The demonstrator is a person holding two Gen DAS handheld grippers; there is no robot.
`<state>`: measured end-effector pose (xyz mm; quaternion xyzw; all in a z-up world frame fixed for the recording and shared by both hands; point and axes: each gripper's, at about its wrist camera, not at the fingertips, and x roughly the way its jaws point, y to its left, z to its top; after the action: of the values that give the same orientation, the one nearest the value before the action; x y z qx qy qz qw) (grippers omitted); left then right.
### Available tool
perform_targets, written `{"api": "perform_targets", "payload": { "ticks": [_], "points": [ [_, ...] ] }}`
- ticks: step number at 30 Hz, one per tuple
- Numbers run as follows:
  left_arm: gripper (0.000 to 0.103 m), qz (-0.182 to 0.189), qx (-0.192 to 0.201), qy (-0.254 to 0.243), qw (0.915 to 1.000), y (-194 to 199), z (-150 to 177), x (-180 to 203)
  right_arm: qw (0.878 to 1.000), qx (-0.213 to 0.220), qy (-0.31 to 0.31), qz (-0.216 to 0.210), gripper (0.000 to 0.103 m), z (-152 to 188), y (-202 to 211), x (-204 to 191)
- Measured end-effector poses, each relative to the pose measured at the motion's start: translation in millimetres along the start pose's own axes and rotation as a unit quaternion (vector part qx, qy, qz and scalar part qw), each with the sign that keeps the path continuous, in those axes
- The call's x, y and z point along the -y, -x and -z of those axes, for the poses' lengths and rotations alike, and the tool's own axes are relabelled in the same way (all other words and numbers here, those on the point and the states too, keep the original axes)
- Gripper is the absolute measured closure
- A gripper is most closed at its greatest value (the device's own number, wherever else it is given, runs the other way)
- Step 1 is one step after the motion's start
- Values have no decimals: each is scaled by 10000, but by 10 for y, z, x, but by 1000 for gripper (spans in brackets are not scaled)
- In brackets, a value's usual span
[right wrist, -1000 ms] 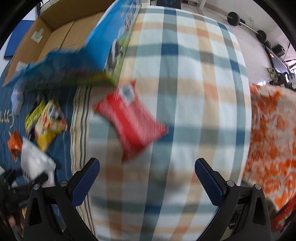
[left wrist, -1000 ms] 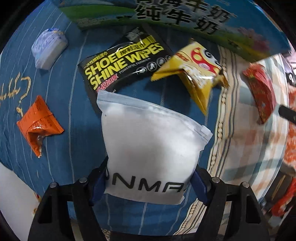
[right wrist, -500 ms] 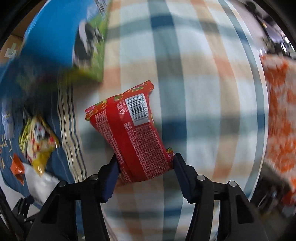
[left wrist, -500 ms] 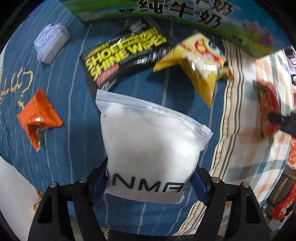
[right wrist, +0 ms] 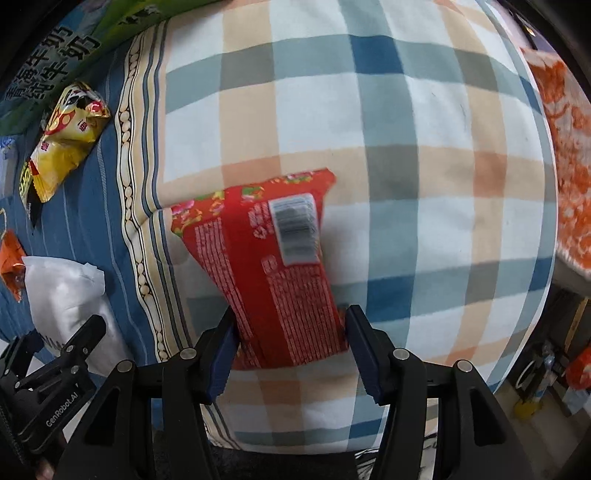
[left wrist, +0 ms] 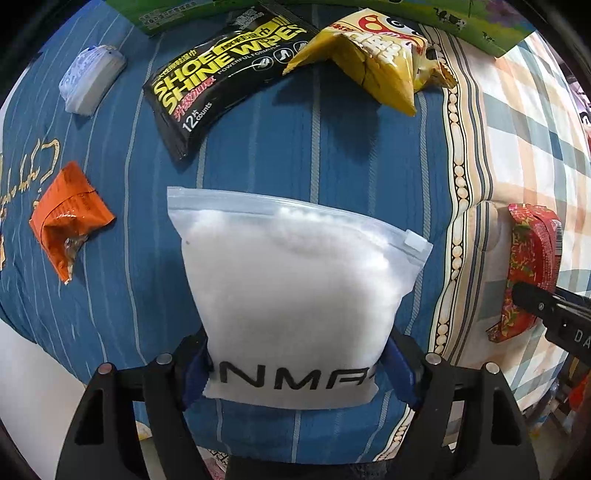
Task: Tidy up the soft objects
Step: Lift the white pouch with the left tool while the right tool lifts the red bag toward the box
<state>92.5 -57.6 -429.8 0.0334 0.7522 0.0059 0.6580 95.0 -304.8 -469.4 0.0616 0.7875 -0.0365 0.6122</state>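
Note:
A white zip pouch [left wrist: 295,280] with black lettering sits upright between the pads of my left gripper [left wrist: 297,369], just above the blue striped cloth [left wrist: 332,155]. The pads still press its lower sides while the jaws begin opening. My right gripper [right wrist: 293,350] is shut on the lower end of a red snack packet [right wrist: 273,266] with a barcode label, over the plaid cloth [right wrist: 406,147]. In the left wrist view the red snack packet [left wrist: 532,251] appears at the right edge. In the right wrist view the white pouch [right wrist: 62,291] appears at lower left.
On the blue cloth lie a black shoe-wipes pack [left wrist: 221,74], a yellow snack bag [left wrist: 373,62], an orange packet [left wrist: 66,218] and a small white tissue pack [left wrist: 90,77]. A green and blue milk carton box [left wrist: 177,11] borders the far side. An orange patterned cloth [right wrist: 565,147] lies at right.
My right gripper went from wide open to shut on the red packet and carried it toward the cloth seam. My left gripper sank lower with the white pouch.

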Motion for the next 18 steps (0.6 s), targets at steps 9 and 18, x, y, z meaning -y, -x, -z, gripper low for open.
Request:
{"api": "perform_targets", "payload": {
  "ticks": [9, 18],
  "points": [
    [24, 3, 147, 87, 9999, -74, -26, 43, 9998, -151, -125, -91, 43, -67, -5, -217],
    [27, -97, 219, 140, 9996, 7, -22, 100, 9999, -50, 41, 92, 48, -223, -138, 15]
  ]
}}
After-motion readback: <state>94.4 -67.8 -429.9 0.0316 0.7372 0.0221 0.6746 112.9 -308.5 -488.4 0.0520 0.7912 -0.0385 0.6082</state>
